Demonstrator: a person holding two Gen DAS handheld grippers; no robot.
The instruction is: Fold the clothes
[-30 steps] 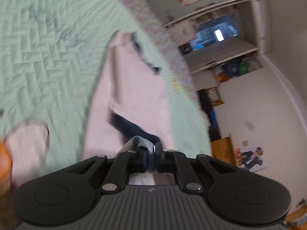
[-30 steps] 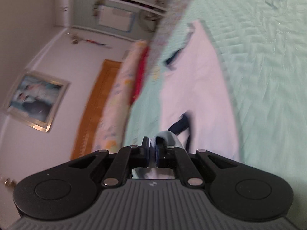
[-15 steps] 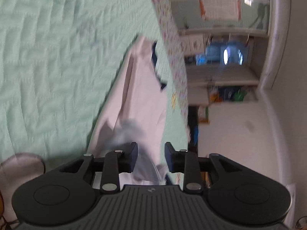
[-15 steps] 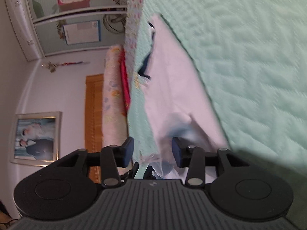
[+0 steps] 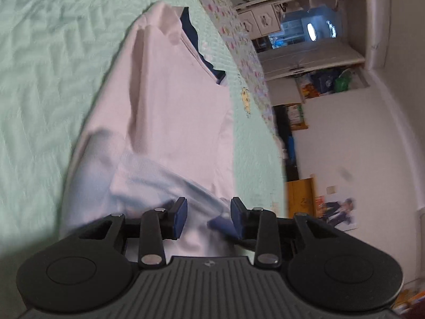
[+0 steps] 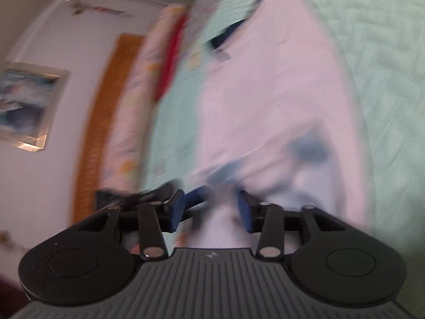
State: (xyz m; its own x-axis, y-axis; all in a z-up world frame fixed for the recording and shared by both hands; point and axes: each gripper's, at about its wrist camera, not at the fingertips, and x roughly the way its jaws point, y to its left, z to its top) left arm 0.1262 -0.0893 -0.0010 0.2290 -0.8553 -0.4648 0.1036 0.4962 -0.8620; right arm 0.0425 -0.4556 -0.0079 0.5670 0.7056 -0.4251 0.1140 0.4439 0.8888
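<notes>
A pale pink shirt with navy trim at its far end lies lengthwise on the mint-green quilted bedspread. Its near end is bunched, with a light blue fold across it. My left gripper hovers over that near end, jaws apart, the pads touching no cloth. In the blurred right wrist view the same shirt runs away from my right gripper. Its jaws are closing, still apart, with the shirt's near edge and a strip of navy trim low between them; the pads press on nothing that I can see.
The bedspread stretches wide on the outer side of the shirt. A wooden headboard and patterned pillows line the bed's far side. White cupboards and shelves stand beyond the bed's edge, and a framed picture hangs on the wall.
Both grippers were shut on the shirt's near edge a second ago and have let it go. The cloth has dropped onto the bed. The right jaws stand narrower than half a second ago.
</notes>
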